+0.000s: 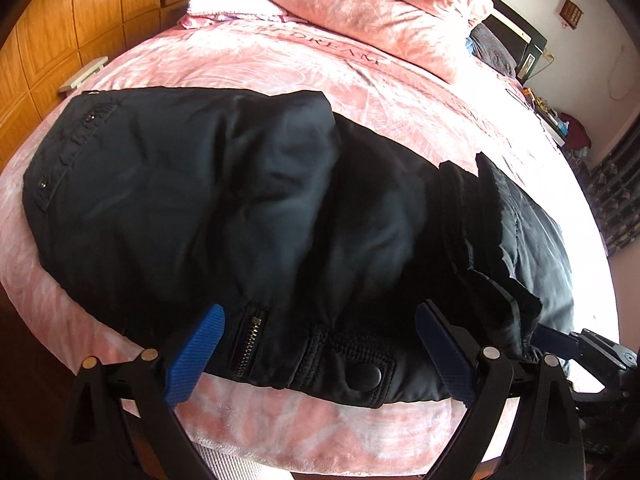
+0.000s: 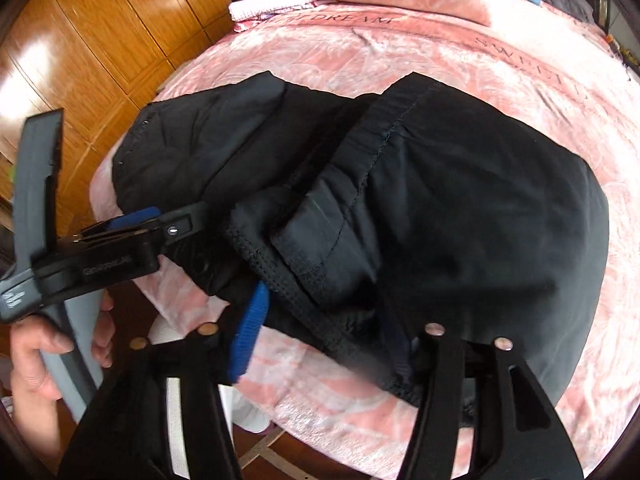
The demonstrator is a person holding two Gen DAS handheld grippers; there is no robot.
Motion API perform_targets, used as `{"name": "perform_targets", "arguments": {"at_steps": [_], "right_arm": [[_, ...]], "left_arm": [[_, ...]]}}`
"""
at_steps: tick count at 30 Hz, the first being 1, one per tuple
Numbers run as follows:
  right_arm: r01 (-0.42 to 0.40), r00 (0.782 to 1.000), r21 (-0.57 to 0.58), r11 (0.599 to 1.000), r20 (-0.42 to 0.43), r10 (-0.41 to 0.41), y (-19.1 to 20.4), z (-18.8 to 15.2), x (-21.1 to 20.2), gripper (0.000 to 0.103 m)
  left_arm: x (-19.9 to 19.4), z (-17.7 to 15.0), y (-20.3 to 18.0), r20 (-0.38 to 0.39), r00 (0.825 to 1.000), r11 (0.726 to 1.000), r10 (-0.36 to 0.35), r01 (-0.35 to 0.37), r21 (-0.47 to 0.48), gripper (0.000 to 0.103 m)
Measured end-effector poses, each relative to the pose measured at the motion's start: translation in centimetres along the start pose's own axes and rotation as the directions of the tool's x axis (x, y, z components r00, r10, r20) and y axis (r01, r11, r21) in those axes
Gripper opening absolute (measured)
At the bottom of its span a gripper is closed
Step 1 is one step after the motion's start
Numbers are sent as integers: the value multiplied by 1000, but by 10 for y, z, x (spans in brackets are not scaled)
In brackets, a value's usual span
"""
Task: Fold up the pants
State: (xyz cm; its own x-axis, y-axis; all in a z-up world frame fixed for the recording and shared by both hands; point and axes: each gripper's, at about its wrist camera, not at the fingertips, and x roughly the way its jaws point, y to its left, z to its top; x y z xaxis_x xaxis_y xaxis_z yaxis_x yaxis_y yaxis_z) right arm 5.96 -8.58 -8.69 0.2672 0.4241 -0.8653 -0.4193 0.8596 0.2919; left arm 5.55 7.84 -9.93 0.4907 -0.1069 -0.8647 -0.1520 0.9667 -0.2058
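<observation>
Black pants [image 1: 248, 208] lie folded in a thick bundle on the pink bed [image 1: 400, 92], with a zip and snap button at the near edge. My left gripper [image 1: 320, 344] is open, its blue fingers [image 1: 200, 344] astride the near waistband edge, holding nothing. In the right wrist view the pants [image 2: 460, 208] lie bunched with a hem on top. My right gripper [image 2: 324, 332] is open; its left blue finger [image 2: 248, 332] touches the near fold and the right finger is hidden under cloth. The left gripper also shows in the right wrist view [image 2: 152, 220], at the pants' left edge.
A wooden wardrobe [image 1: 60, 32] stands left of the bed. Pink pillows [image 1: 380, 8] and a folded white towel [image 1: 232, 4] lie at the head. A cluttered shelf [image 1: 560, 120] is on the far right. The bed's near edge drops to a dark floor [image 2: 132, 312].
</observation>
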Motion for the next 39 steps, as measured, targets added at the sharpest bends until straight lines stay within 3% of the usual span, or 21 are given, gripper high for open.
{"name": "perform_targets", "arguments": {"at_steps": [3,6,11,15,17,18,19,22,26,30,32,33,34,35,39], "right_arm": [[-96,995,34,995,37,95,-1,-5,-21,70],[-17,999,14,1000,52,16,5,-6,-27,70],[23,1000,-11,1000,9,-23,17,-5,-9,70],[93,996,2,996,-4,-93,13,-2,6,54],[111,994,23,994,-22,-111,7,-1,14,38],[113,993,27,993,-30,-112,4,0,16,24],[85,996,42,996,-41,-83,0,0,19,15],[27,998,84,996,-51,-23,-8,2,18,4],[-67,998,13,998,7,67,9,7,0,3],[-32,999,-48,998,-46,30,26,5,18,4],[-22,998,-37,999,-57,20,26,3,27,10],[-32,998,-37,999,-52,30,27,1,26,21],[-46,998,-34,998,-42,45,28,0,23,44],[-50,999,-39,998,-21,49,29,-1,18,50],[29,999,-120,992,24,-27,40,-6,7,51]], "left_arm": [[-3,3,5,2,1000,999,13,-14,29,97],[-9,5,11,16,999,999,32,-33,29,97],[-9,4,20,4,1000,1000,31,-31,6,98],[-7,3,22,-6,999,999,31,-31,8,98],[-6,1,22,-10,1000,1000,29,-28,12,98],[-5,1,22,-11,1000,1000,29,-29,13,98],[-5,1,22,-12,1000,1000,28,-28,12,98],[-3,0,22,-18,1000,1000,19,-19,13,98],[-2,0,21,-17,1000,1000,14,-14,18,98],[-2,2,24,-16,1000,1000,12,-12,-2,98],[-3,2,27,-14,1000,1000,16,-16,-5,98],[-3,2,28,-12,1000,1000,22,-22,-3,98],[-4,2,29,-11,1000,1000,28,-28,-2,98],[-4,2,31,-13,999,999,34,-34,-2,98],[-3,3,36,-18,999,999,31,-32,-23,98]]}}
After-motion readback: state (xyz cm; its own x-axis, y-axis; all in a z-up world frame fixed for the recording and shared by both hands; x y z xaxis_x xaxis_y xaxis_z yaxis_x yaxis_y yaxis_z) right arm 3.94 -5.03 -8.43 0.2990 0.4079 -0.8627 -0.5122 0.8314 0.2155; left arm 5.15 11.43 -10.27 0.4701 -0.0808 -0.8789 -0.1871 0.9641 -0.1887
